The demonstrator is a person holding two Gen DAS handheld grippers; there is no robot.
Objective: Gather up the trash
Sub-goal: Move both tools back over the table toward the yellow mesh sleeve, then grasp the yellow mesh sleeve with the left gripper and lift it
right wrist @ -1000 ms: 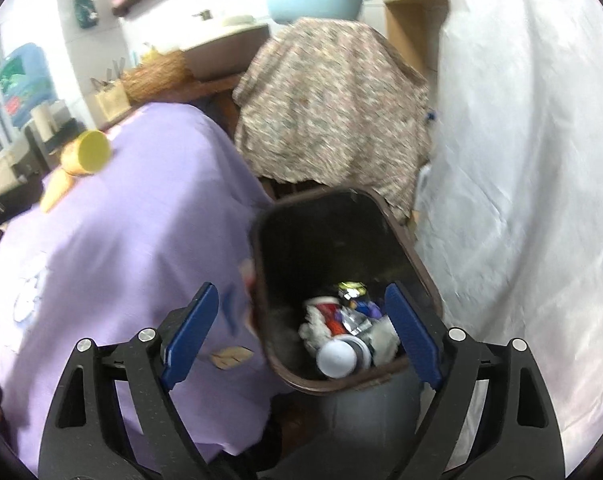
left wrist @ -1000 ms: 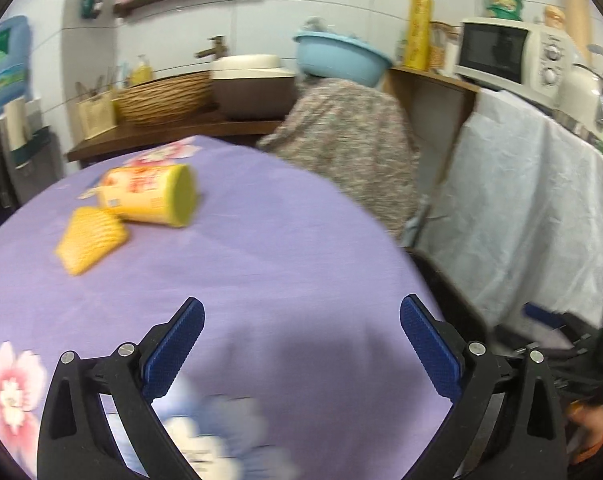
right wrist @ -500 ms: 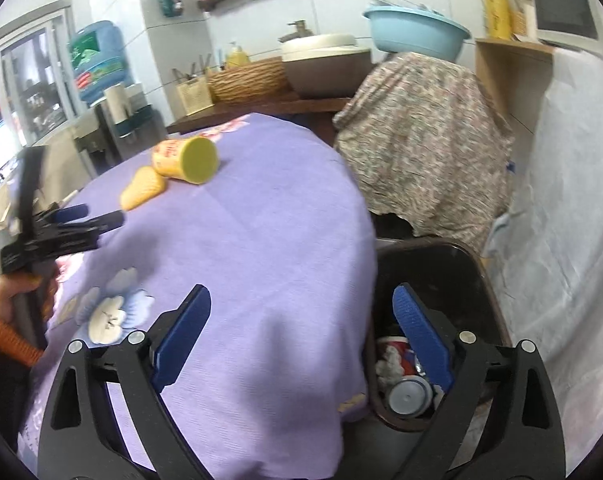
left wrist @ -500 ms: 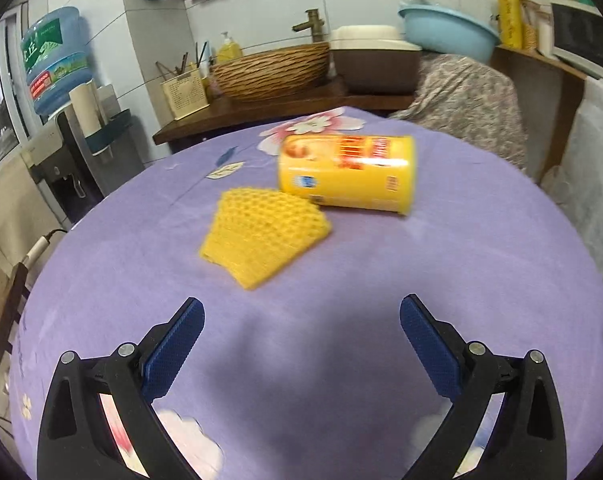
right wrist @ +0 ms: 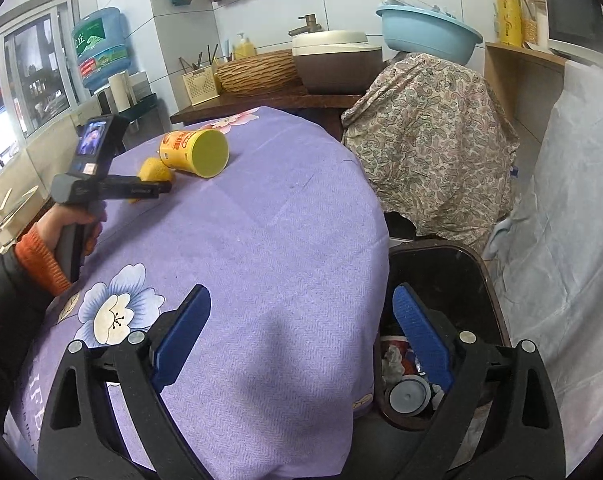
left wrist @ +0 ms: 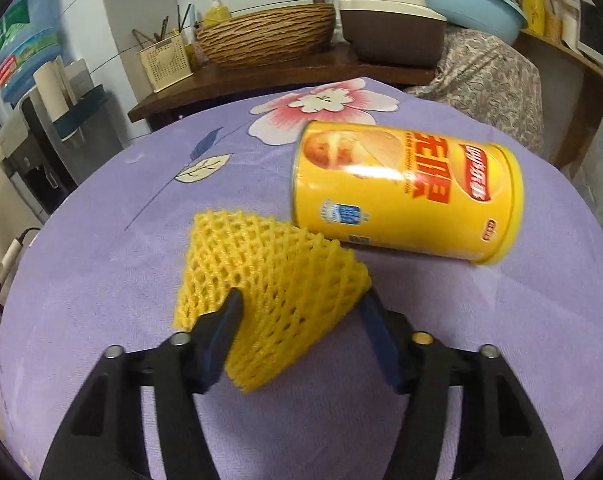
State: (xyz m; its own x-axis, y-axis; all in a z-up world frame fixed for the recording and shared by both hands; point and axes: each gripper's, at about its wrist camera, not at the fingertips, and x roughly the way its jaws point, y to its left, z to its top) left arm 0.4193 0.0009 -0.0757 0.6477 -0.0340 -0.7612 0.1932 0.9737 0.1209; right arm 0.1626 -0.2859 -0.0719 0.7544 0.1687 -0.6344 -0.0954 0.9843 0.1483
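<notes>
Brought in since the earlier frame, the left gripper (left wrist: 297,320), its jaws just closing, is pinching the yellow foam net (left wrist: 269,280) near the chip can (left wrist: 405,196), so a lift toward the bin (right wrist: 453,280) at right, beneath the empty, spread right gripper (right wrist: 301,320), is called for.

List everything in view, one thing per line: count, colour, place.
Foam fruit net: one, yellow mesh, on the table between the left gripper's fingers.
Cylindrical chip can: one, yellow, on its side just beyond the net.
Round table's flowered cloth: one, purple.
Trash bin: one, dark brown, beside the table, with trash inside.
Wicker basket: one, tan, on the back counter.
Plastic basin: one, light blue, atop a paisley-covered stand.
Water jug: one, blue, far left.
Left gripper: black with blue pads, jaws just closing around the net, the left pad against the mesh.
Right gripper: jaws wide, empty, over the table edge and bin.
</notes>
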